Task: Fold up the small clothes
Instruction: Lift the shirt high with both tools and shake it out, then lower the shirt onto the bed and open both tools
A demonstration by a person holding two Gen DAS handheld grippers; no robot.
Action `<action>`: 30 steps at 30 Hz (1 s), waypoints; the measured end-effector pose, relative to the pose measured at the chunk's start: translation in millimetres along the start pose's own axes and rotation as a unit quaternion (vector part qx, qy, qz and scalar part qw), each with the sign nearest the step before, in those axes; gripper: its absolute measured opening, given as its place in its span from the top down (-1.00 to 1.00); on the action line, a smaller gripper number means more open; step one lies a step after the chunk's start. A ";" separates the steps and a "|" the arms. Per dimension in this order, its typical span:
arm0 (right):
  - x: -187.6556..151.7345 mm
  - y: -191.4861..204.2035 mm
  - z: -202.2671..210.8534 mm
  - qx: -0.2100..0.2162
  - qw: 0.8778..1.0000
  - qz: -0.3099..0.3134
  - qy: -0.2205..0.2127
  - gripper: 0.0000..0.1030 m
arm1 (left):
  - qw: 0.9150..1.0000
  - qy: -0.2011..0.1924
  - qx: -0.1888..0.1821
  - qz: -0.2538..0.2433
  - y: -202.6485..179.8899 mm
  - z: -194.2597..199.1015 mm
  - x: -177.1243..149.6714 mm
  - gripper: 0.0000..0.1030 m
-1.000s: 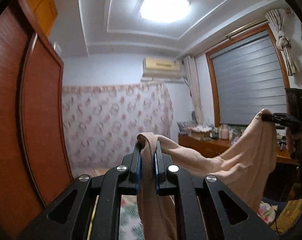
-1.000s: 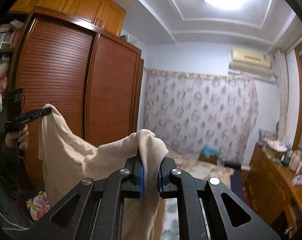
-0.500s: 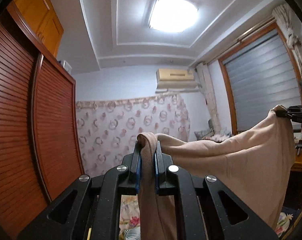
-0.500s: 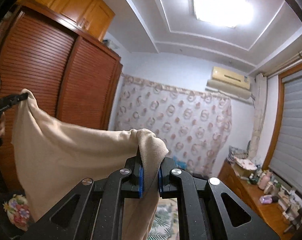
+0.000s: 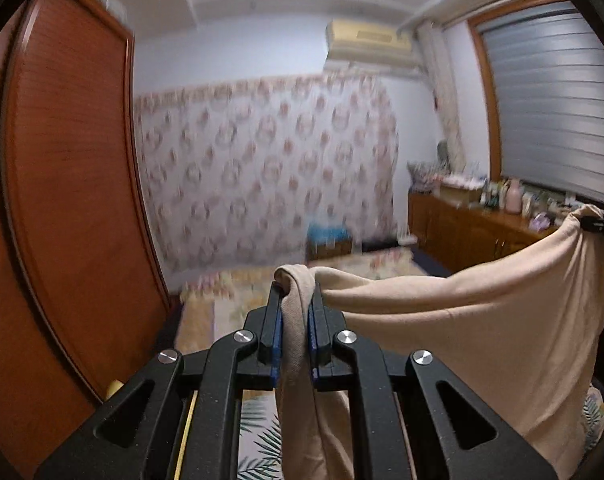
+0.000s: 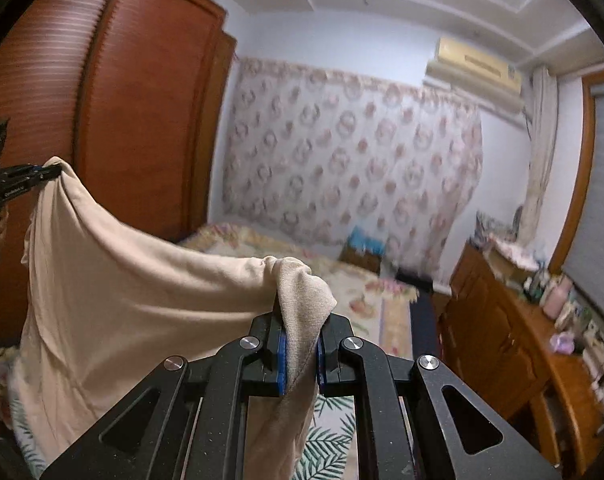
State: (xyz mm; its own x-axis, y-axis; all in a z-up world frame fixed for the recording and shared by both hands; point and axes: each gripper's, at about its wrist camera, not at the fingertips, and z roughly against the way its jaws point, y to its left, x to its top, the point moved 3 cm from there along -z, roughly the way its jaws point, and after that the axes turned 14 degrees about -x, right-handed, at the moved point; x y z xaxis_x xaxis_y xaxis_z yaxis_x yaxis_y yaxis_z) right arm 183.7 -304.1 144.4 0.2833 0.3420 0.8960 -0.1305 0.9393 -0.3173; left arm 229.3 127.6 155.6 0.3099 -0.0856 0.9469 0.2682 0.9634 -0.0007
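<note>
Left claw [image 5: 294, 320] and right claw [image 6: 300, 332] each clenched on a top corner of the beige garment [image 5: 482, 320], stretched between them, hanging below, above the bed [image 6: 366, 292], likely to lay flat for folding

Two grippers [image 5: 295, 312] [image 6: 300, 328], one beige garment [image 5: 482, 320], one wardrobe [image 6: 113, 120], one air conditioner [image 5: 370, 36].

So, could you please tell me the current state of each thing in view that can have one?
Left gripper: shut on one corner of the cloth.
Right gripper: shut on the other corner.
Beige cloth: held up in the air, stretched between the two grippers, hanging unfolded.
Wardrobe doors: closed.
Window blind: lowered.
</note>
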 end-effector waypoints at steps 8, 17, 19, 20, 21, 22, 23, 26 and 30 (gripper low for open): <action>28.5 18.8 -121.8 -0.007 0.997 0.000 0.082 0.80 | 0.997 0.079 -0.001 0.020 14.6 -103.0 -47.7 0.78; 33.4 12.0 -209.1 0.022 0.985 -0.004 0.170 0.80 | 0.986 0.160 -0.013 0.034 22.6 -178.7 -99.8 0.78; 27.1 5.8 -219.1 0.028 0.983 -0.014 0.180 0.76 | 0.983 0.176 -0.020 0.038 23.8 -190.4 -109.9 0.77; 26.6 6.7 -220.2 0.032 0.982 -0.018 0.185 0.68 | 0.982 0.183 -0.021 0.042 25.5 -196.1 -113.1 0.73; 27.4 7.5 -221.2 0.033 0.981 -0.020 0.191 0.57 | 0.980 0.190 -0.023 0.046 27.6 -200.3 -117.2 0.63; 25.1 10.2 -221.1 0.034 0.980 -0.019 0.195 0.45 | 0.979 0.194 -0.026 0.049 28.8 -202.2 -120.3 0.50; 25.7 11.0 -219.5 0.034 0.980 -0.018 0.196 0.37 | 0.979 0.196 -0.029 0.050 29.8 -202.0 -122.6 0.42; 28.6 6.4 -207.2 0.035 0.980 -0.030 0.195 0.06 | 0.978 0.200 -0.038 0.053 31.4 -199.5 -129.0 -0.07; 23.1 -2.5 -179.7 0.042 0.979 -0.055 0.191 0.00 | 0.974 0.210 -0.060 0.064 29.9 -183.5 -142.9 -0.41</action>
State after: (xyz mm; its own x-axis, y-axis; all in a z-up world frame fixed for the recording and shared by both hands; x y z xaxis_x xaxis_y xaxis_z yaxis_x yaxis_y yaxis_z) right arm 361.3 -293.7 110.1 0.6319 0.2392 0.7372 -0.1518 0.9710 -0.1850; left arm 360.4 121.9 -38.7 0.6865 -0.0880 0.7218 0.2997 0.9387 -0.1706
